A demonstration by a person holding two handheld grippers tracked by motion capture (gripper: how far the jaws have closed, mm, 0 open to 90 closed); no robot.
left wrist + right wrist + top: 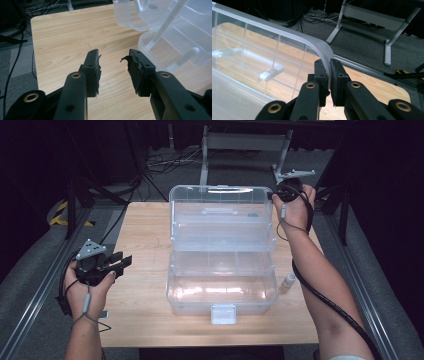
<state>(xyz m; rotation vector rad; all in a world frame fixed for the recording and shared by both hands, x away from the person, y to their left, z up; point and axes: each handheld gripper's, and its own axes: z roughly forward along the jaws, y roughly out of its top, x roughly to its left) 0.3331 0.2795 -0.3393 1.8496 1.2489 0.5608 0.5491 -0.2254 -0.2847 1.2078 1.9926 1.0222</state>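
— What does the high view show on the wooden table (145, 227)?

— A clear plastic organiser box (221, 292) standing open at mid-table, its hinged lid (220, 202) raised at the far side and its latch (223, 314) facing the person. A small white bottle (288, 280) lies just beside the box's right wall.

— And the right gripper (329, 75)?

— It is at the lid's far right corner, in the person's right hand (295, 205). The right gripper view looks along the black jaws, which are pressed together on the lid's curved rim, pinching the plastic between the pads (the lid's moulded handle shows through the clear panel, to the left).

— The left gripper (113, 71)?

— Held over bare table left of the box, well apart from it. Its jaws stand spread with nothing between them; frayed padding hangs from the fingertips (93, 65).
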